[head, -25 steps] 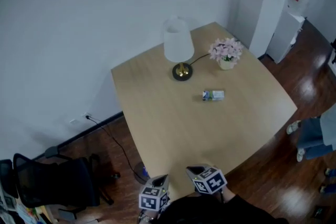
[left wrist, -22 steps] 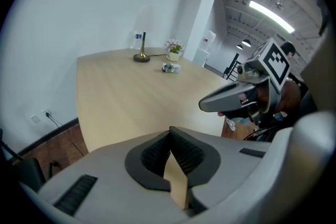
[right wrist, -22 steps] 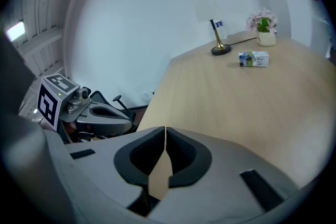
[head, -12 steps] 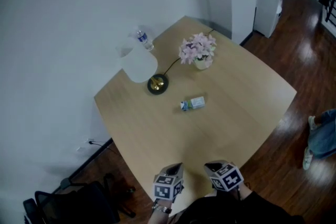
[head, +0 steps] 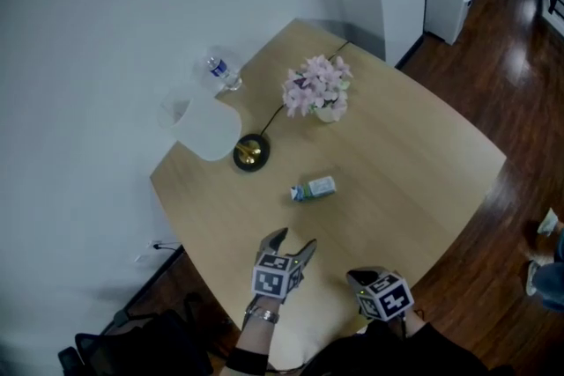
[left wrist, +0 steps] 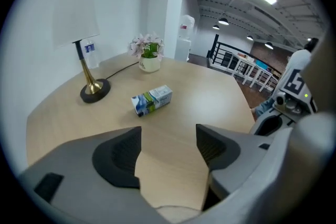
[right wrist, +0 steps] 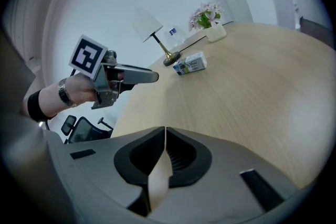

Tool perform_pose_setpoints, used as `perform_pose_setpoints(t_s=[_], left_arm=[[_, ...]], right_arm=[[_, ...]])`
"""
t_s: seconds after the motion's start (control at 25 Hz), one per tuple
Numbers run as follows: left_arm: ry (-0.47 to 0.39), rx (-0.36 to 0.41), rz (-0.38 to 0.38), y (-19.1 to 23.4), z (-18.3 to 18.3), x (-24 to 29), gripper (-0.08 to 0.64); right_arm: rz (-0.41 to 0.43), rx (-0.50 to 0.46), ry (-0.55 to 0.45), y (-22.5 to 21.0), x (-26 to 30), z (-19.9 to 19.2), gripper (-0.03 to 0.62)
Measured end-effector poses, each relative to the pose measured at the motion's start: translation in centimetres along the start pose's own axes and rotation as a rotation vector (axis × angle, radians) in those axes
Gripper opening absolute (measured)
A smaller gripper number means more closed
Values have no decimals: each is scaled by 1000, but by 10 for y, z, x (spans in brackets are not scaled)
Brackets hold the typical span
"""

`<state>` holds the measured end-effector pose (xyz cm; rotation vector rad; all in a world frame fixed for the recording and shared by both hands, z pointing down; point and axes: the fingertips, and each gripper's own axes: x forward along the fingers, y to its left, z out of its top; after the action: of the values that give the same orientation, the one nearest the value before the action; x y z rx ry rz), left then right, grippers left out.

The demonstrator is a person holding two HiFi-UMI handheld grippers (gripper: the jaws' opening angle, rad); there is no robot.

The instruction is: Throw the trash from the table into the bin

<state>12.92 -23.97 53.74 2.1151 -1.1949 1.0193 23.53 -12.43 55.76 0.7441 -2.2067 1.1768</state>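
Head view: a small carton (head: 313,188), the trash, lies on its side mid-table (head: 423,163). The left gripper (head: 293,240) hovers over the near edge, its empty jaws just opened wide, ready to take it. The right gripper (head: 356,276) waits beside, jaws together. No bin shows.

right gripper (right wrist: 164,131): jaws together, nothing between | carton (right wrist: 190,64): lying on wooden table (right wrist: 252,92), well ahead | lamp (right wrist: 155,34), flower pot (right wrist: 211,22): standing beyond carton, near white wall
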Motion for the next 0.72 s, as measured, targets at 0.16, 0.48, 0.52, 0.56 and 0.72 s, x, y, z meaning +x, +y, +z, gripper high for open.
perform_pose_setpoints(t_s=[0.16, 0.48, 0.52, 0.56, 0.72], left_arm=[[7, 77, -30, 33, 40, 40, 405], [95, 314, -43, 54, 59, 98, 419], [108, 339, -48, 54, 57, 104, 420], [121, 354, -55, 54, 56, 109, 420], [143, 344, -71, 52, 52, 119, 415]], right_arm=[[-5, 41, -19, -18, 4, 16, 5], [-18, 93, -37, -36, 3, 17, 5], [-20, 97, -35, -38, 3, 16, 5], [-22, 99, -32, -39, 3, 14, 5], [-31, 109, -32, -44, 1, 12, 5]])
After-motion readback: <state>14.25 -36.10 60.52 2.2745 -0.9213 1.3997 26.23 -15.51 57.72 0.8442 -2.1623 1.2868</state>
